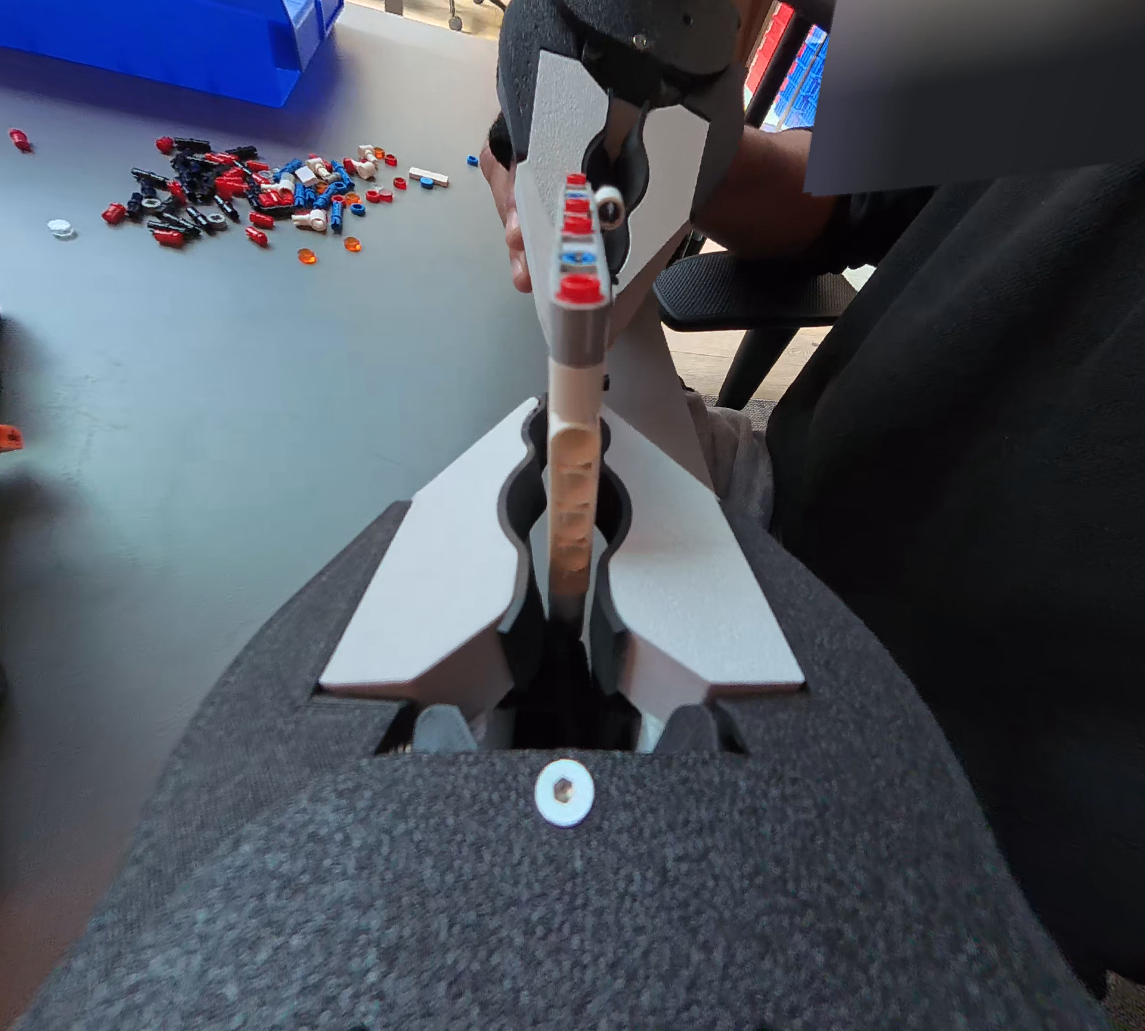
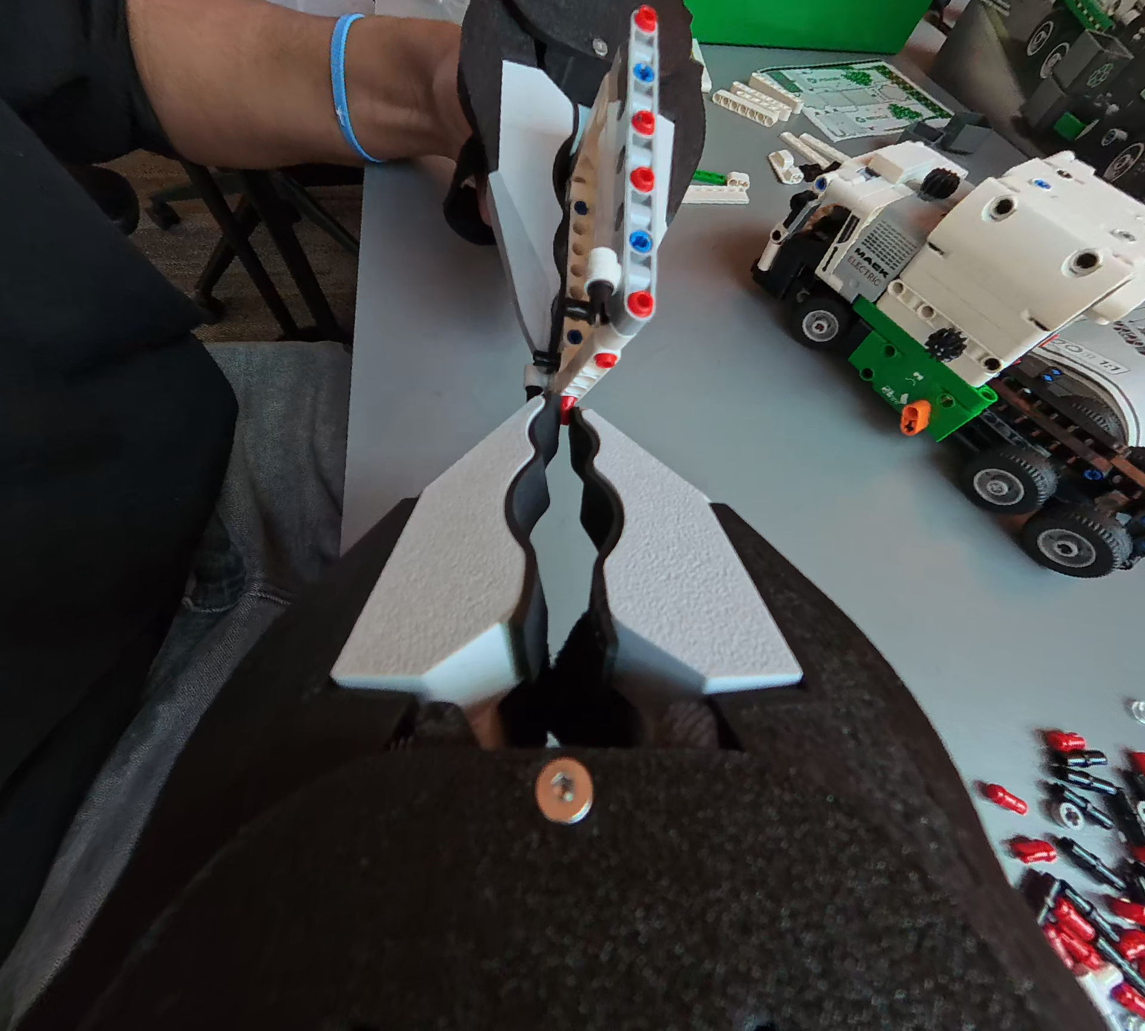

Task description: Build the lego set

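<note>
We clamp the beam assembly [image 1: 575, 357] in the left claw [image 1: 567, 413], steadying it so the right claw [image 2: 561, 409], pinching a red pin [image 2: 565, 405], can press in

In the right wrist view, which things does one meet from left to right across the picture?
Person's forearm with blue wristband → left gripper holding the beam assembly → white and green lego truck → pile of red and black pins.

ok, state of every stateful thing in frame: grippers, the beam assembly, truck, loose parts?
left gripper: shut on beam assembly
right gripper: shut on a red pin at the assembly's end
beam assembly: held in the air, pins fitted
truck: partly built, standing on the table
loose pins: scattered on the table
</note>
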Demonstrator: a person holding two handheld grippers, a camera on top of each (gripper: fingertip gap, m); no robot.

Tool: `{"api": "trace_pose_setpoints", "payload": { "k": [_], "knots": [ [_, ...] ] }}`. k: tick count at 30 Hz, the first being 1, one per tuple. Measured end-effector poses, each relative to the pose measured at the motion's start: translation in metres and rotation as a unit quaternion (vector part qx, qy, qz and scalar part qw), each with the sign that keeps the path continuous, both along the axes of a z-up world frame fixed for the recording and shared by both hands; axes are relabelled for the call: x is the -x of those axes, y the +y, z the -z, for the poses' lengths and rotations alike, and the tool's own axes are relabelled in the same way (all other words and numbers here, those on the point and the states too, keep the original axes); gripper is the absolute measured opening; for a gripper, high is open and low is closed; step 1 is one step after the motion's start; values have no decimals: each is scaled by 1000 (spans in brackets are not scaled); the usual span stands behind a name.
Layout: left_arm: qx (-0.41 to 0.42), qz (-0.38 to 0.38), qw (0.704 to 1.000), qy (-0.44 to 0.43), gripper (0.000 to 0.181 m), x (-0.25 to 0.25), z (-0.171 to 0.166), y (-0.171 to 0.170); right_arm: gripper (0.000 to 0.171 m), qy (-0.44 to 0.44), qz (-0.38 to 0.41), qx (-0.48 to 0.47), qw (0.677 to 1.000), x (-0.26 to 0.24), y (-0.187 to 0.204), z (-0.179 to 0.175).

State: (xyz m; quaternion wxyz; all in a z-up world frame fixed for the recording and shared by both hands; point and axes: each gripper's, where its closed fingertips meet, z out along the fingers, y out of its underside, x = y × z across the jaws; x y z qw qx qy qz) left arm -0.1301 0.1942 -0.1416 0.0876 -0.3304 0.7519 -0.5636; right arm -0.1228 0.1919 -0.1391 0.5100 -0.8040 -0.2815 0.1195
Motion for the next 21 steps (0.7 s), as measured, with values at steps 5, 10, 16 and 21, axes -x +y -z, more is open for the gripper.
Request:
{"api": "trace_pose_setpoints", "payload": {
  "k": [5,10,16,21],
  "knots": [
    [-35,2,999,3,6,0,9,-2,1,-7,-3,24,1000,1,-1,6],
    [-57,0,998,4,6,-2,15,-2,1,1,1,36,999,0,-1,11],
    [-28,-14,999,10,6,-5,9,4,3,-2,9,8,1000,-4,3,6],
    [-52,-44,997,21,6,-8,17,17,3,-70,12,75,995,-22,-11,35]
  ]
}}
